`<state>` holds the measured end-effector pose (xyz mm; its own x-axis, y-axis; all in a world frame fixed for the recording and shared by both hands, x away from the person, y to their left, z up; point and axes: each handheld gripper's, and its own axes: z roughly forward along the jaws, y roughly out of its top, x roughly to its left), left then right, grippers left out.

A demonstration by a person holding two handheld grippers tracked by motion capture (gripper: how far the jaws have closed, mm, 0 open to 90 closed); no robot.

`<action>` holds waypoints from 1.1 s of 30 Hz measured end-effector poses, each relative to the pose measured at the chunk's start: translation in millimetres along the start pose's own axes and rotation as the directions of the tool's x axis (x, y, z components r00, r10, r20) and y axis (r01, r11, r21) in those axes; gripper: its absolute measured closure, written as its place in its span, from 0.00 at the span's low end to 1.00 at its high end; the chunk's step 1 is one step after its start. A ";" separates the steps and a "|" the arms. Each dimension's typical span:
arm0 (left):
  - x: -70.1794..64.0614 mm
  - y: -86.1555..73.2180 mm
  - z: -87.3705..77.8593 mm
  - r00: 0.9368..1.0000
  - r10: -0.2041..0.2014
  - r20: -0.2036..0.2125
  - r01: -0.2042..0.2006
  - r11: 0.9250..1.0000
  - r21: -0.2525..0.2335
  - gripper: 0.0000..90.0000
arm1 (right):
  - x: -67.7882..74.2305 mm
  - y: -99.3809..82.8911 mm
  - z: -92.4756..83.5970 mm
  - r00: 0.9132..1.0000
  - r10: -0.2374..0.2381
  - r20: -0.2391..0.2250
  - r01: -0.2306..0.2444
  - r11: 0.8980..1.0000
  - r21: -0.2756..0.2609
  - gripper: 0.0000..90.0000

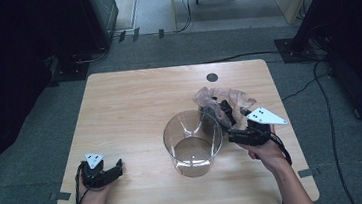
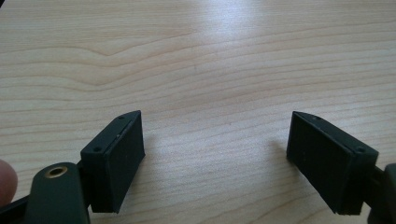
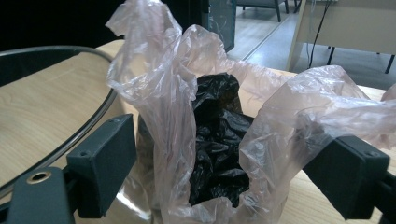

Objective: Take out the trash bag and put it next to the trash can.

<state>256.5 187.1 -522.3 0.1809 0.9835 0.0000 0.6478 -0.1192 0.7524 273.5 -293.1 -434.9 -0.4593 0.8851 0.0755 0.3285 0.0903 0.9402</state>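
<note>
Flanking a clear bag (image 3: pixel 196 107) spread, right claw (image 3: pixel 224 172), left claw (image 2: pixel 215 163) spread over bare table (image 2: pixel 196 56).

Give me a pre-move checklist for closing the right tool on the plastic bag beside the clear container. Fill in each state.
1. Right tool jaws open wide enough: ok, they stand apart on either side of the bag.
2. Plastic bag lies between the jaws: ok, its crumpled clear film sits in the gap, with black material inside it.
3. Clear container upright: ok, it stands on the table.
4. Clearance from the container: not ok, its rim runs close beside one jaw.
5. Left tool out of the way: ok, it is open, near the table's front left edge.
6. Bag's weight: cannot tell.
</note>
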 end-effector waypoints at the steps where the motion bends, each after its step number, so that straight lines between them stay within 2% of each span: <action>1: 0.0 0.0 0.0 1.000 0.000 0.000 0.000 1.000 0.000 0.20 | 0.8 -0.5 -1.5 1.000 -0.004 0.004 0.004 1.000 -0.002 0.15; 11: 0.1 0.0 0.0 1.000 0.001 0.000 -0.001 1.000 0.000 0.21 | 8.1 -3.5 -19.6 0.998 0.002 0.058 -0.002 1.000 -0.006 0.15; 20: 0.1 0.0 0.0 1.000 0.001 0.000 -0.001 1.000 0.000 0.21 | 8.1 -4.7 -37.5 0.995 0.000 0.096 0.001 1.000 -0.007 0.15; 27: 0.1 0.0 -0.1 1.000 0.002 0.000 -0.002 1.000 0.001 0.21 | 1.4 -12.3 -50.9 0.992 0.019 0.124 -0.018 1.000 -0.010 0.15; 33: 0.1 0.0 0.0 1.000 0.002 0.000 -0.002 1.000 0.001 0.21 | -10.2 -22.2 -62.0 0.982 0.049 0.181 -0.050 0.999 0.002 0.15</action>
<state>256.5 187.2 -522.3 0.1823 0.9832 0.0015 0.6479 -0.1213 0.7520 219.7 -332.4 -435.9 -0.2855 0.9565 0.0598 0.3523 0.0467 0.9347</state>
